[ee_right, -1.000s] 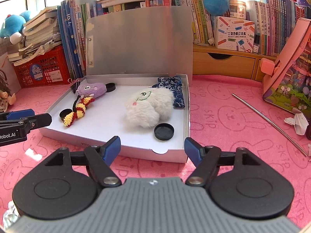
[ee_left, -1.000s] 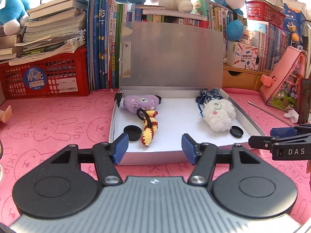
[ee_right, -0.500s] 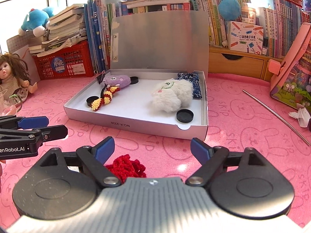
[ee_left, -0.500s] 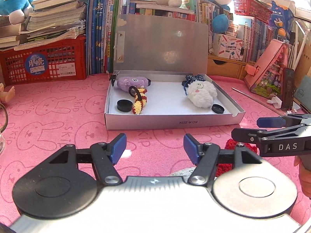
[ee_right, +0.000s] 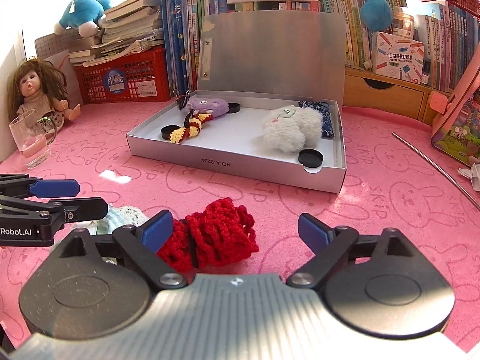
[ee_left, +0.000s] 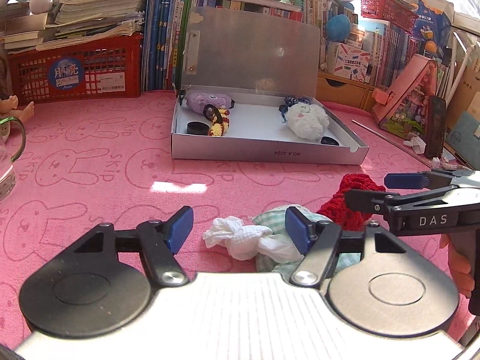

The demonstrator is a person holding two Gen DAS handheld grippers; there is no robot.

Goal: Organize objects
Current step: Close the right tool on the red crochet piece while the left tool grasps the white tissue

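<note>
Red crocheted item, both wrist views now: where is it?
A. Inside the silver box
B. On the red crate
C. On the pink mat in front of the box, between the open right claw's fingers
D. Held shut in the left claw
C: the red crocheted item lies on the pink mat, outside the silver box, within the open right claw.

Each gripper is built from black linkage arms joined by silver screws, round black discs and a ribbed grey housing, with blue pads on the fingertips (ee_left: pixel 181 228). White lettering "DAS" is printed on the right gripper (ee_left: pixel 372 190), "Robot.AI" on the left gripper (ee_right: pixel 87 196). Reddish skin of a hand (ee_left: pixel 459 265) is seen at the lower right of the left wrist view.
</note>
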